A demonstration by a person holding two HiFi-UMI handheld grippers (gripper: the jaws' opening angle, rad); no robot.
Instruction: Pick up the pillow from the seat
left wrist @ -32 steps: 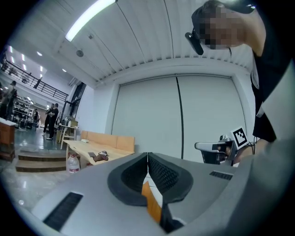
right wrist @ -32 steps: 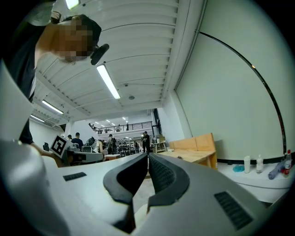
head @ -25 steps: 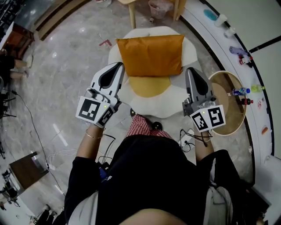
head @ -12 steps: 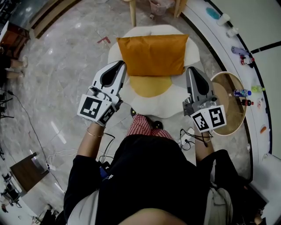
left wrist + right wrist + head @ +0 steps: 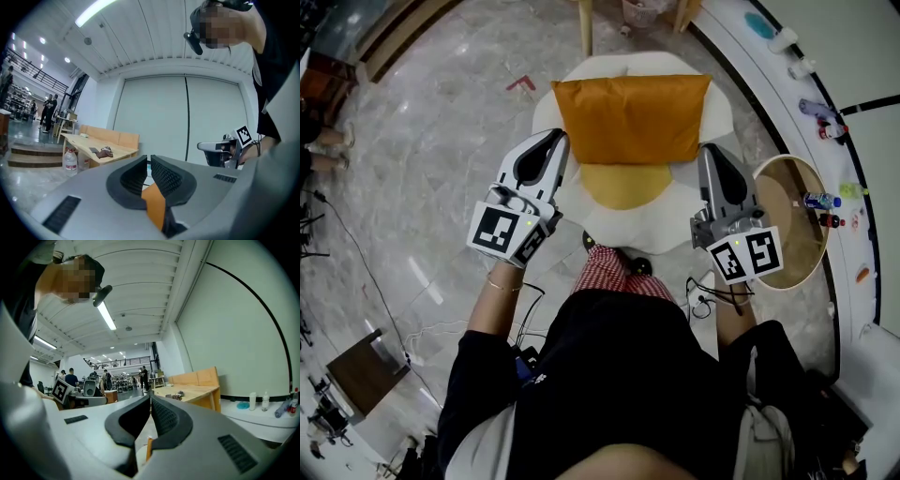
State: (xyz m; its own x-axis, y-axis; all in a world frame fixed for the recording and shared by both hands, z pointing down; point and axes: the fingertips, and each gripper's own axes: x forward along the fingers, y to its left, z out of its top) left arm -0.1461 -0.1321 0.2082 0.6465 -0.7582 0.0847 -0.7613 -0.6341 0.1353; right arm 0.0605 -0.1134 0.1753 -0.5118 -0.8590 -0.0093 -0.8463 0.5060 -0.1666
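The orange pillow lies across the back half of the white seat, above the seat's yellow centre patch. It carries no print or label that can be seen.

The left hand-held gripper points at the pillow's left edge and the right hand-held gripper at its lower right corner. Whether either tip touches the fabric cannot be told from the head view. Both pairs of jaws are closed pad to pad with nothing clamped. In the left gripper view a strip of orange shows through the gap below the closed pads, and in the right gripper view only a thin orange sliver shows.

Each marker cube bears black-and-white square patterns, not letters. Small bottles stand by the far rim of a round wooden counter at the right, their labels too small to read. A water jug on the floor has a red band, also unreadable. The person's body hides the seat's front edge and legs.
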